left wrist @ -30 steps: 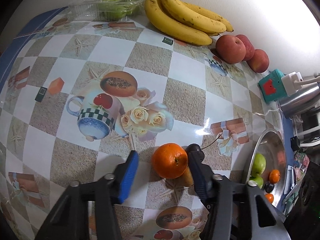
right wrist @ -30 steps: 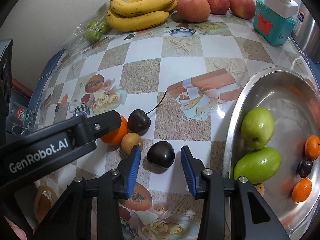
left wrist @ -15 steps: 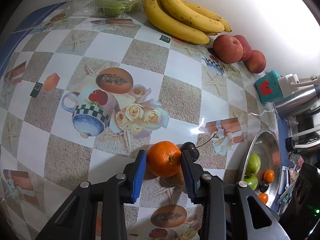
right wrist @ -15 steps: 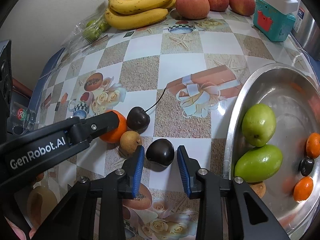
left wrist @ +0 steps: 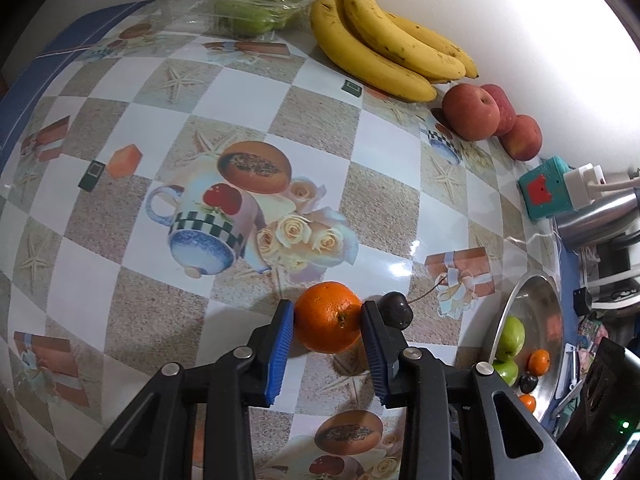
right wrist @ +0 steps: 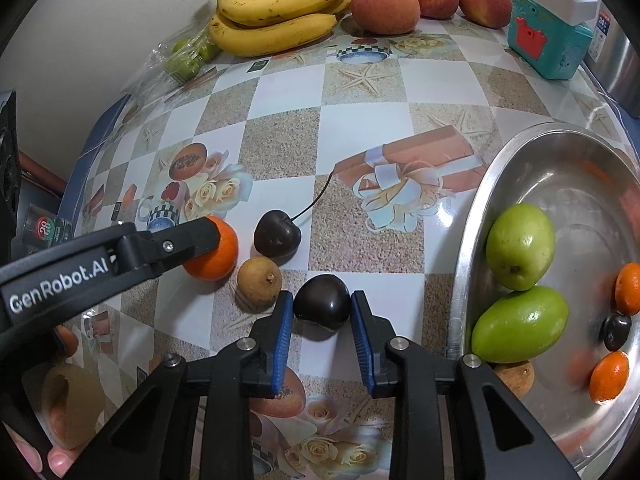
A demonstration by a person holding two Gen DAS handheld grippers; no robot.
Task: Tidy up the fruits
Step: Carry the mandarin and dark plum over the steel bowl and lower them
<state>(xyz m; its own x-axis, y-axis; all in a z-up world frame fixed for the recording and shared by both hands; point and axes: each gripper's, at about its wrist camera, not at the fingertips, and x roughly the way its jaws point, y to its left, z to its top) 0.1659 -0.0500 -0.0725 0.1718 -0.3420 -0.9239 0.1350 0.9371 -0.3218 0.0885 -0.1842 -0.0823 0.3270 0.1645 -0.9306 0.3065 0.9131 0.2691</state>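
My left gripper [left wrist: 327, 318] is shut on an orange [left wrist: 329, 317] that rests on the patterned table; the orange also shows in the right wrist view [right wrist: 216, 252]. My right gripper [right wrist: 320, 306] is shut on a dark plum [right wrist: 323, 301] on the table. A dark cherry with a long stem [right wrist: 277, 233] and a small brown fruit [right wrist: 259, 284] lie between the two grippers. A steel bowl [right wrist: 560, 144] at the right holds two green fruits [right wrist: 520, 246], small oranges and a dark fruit.
Bananas [right wrist: 276, 12], three red apples [right wrist: 386, 2] and a clear box of green fruit [left wrist: 248, 8] line the back wall. A teal toy box [right wrist: 548, 46] and a steel kettle [left wrist: 596, 216] stand at the back right.
Both grippers closed in: the left one onto the orange, the right one onto the dark plum. Both moved slightly forward.
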